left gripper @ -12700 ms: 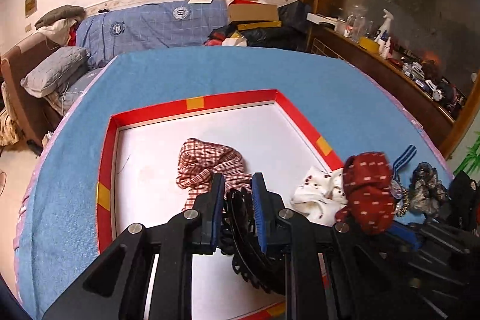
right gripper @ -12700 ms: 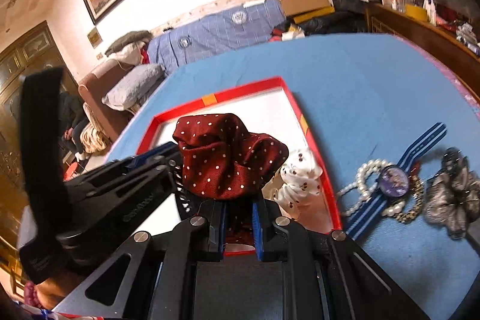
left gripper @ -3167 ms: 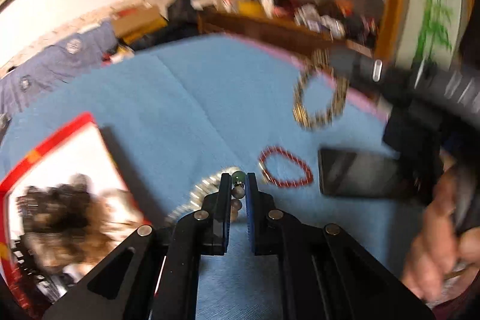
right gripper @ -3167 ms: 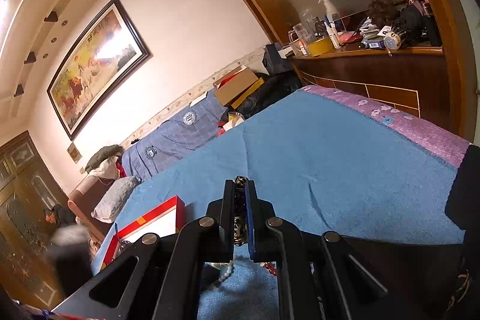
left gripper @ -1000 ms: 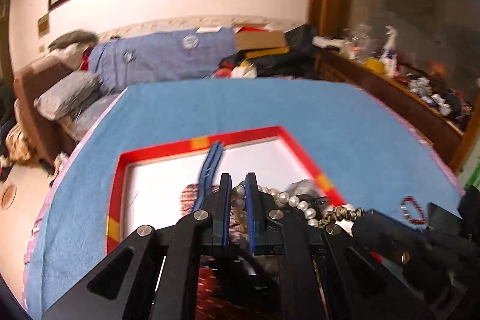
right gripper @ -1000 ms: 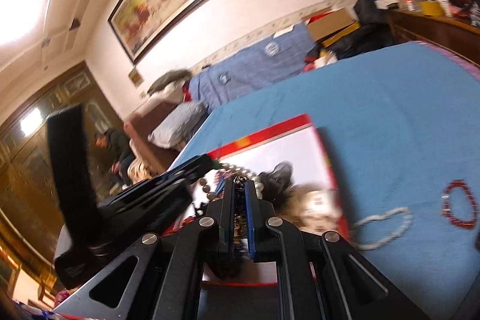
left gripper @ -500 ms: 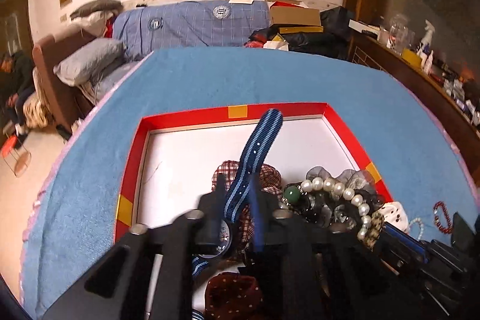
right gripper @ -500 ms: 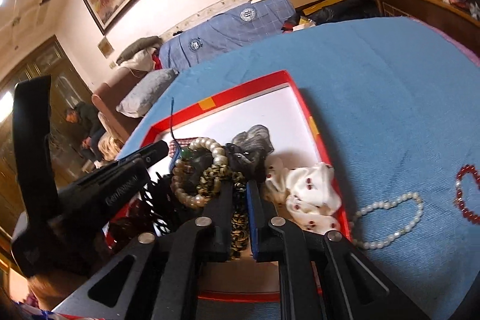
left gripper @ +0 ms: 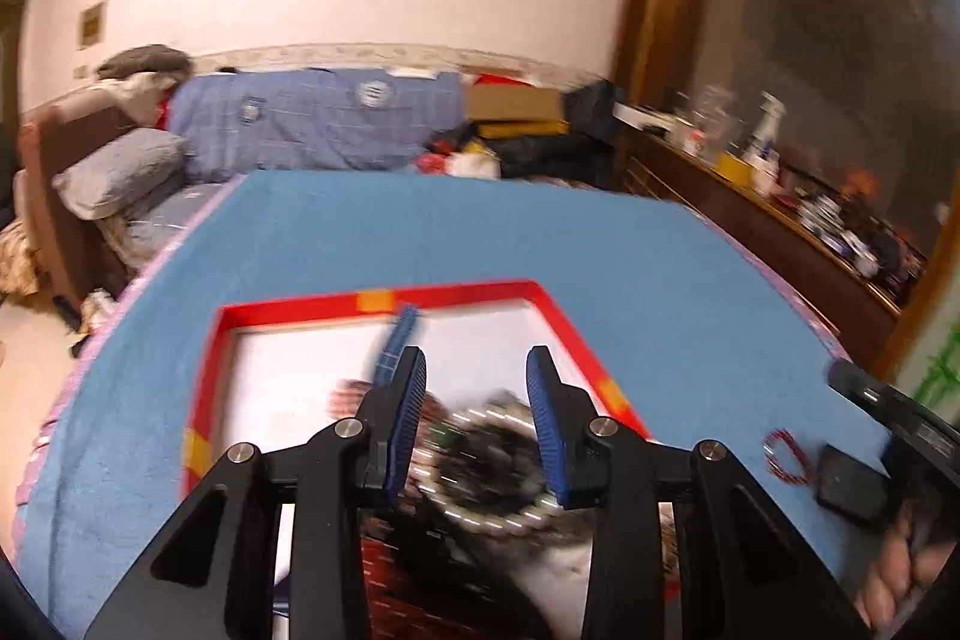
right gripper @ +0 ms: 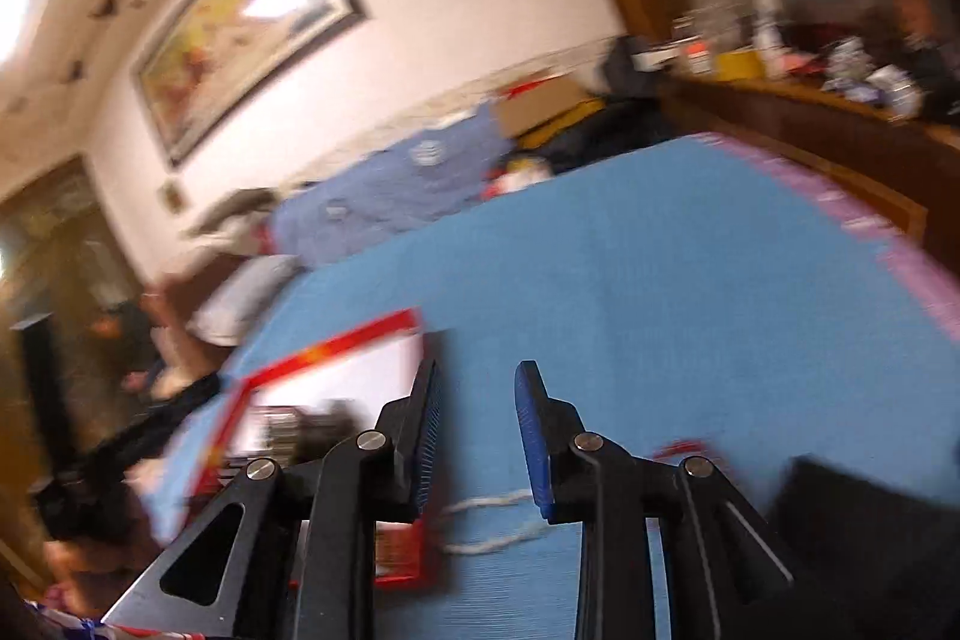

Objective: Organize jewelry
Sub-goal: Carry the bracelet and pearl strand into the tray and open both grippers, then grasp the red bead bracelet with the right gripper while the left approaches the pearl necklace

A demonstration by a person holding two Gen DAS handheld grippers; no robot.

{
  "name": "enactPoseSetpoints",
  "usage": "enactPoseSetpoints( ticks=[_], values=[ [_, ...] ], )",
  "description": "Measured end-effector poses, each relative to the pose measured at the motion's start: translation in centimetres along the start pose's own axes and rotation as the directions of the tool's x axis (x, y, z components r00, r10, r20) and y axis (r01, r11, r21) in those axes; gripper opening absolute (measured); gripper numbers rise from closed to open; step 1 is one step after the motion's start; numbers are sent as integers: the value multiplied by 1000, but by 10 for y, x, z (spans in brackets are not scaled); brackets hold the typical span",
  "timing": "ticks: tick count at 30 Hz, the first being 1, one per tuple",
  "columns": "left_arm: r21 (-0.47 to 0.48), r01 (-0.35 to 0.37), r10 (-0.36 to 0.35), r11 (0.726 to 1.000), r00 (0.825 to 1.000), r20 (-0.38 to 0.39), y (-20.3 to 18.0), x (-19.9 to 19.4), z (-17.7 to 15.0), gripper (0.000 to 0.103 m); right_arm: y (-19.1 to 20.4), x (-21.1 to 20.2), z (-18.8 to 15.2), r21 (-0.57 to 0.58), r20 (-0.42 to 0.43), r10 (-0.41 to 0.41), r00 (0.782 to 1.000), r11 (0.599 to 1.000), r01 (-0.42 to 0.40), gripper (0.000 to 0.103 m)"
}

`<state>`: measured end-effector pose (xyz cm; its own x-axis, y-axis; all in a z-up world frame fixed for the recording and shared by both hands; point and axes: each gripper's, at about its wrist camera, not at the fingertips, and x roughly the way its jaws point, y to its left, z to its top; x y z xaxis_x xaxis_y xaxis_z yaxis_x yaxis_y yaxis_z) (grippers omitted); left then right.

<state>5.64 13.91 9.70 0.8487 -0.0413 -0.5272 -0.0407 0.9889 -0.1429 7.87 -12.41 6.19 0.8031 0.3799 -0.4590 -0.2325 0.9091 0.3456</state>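
Observation:
A red-rimmed white tray (left gripper: pixel 384 301) lies on the blue tabletop. In it sits a blurred heap of jewelry and fabric pieces (left gripper: pixel 492 466), with a pearl bracelet and a blue striped strap (left gripper: pixel 396 340). My left gripper (left gripper: pixel 477 370) hovers over that heap, its jaws opening with nothing between them. My right gripper (right gripper: pixel 477 376) is over the blue cloth to the right of the tray (right gripper: pixel 336 346), jaws opening and empty. A white bead bracelet (right gripper: pixel 498 520) lies on the cloth below the right gripper. A red bead bracelet (left gripper: pixel 786 457) rests on the cloth at right.
A black phone (left gripper: pixel 849 481) lies next to the red bracelet, with a person's hand (left gripper: pixel 906 574) near it. A wooden sideboard (left gripper: pixel 780 226) with bottles runs along the right. A sofa with pillows (left gripper: pixel 120 172) stands beyond the table.
Both grippers have opened and let go of their bracelets, which now lie in the tray. The right gripper has swung right, off the tray and over the blue cloth.

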Motion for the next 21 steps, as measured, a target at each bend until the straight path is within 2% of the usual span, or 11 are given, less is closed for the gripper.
enactPoseSetpoints(
  ticks=[3,6,8,9,10,11,18,19,20,21],
  values=[
    [62,101,-97,993,993,-65,-24,4,-6,33,-23,6,0,-17,-60,-159,985,987,158,28],
    [125,213,-196,969,971,-136,-56,7,-18,33,-47,19,-5,-1,-167,-226,960,973,229,28],
    [159,243,-218,957,963,-160,-73,7,-25,33,-59,23,-4,5,-207,-263,942,963,270,28],
    [184,257,-227,949,959,-170,-82,7,-29,33,-62,24,-3,0,-213,-284,935,957,291,30],
    [200,259,-226,945,959,-173,-88,7,-32,33,-65,25,-5,-16,-223,-303,926,951,308,39],
    [213,261,-225,941,958,-179,-92,7,-35,33,-65,29,-6,-33,-240,-310,920,950,311,43],
    [221,281,-232,934,947,-223,-105,17,-42,33,-65,53,-26,-128,-342,-353,871,936,329,43],
    [220,284,-234,933,946,-226,-105,17,-43,33,-57,55,-28,-174,-323,-380,867,924,340,43],
    [221,287,-236,932,944,-231,-104,16,-45,33,-54,56,-30,-189,-323,-375,869,925,329,40],
    [227,294,-240,928,941,-238,-106,16,-46,33,-50,55,-32,-205,-317,-364,876,928,312,32]
  ],
)
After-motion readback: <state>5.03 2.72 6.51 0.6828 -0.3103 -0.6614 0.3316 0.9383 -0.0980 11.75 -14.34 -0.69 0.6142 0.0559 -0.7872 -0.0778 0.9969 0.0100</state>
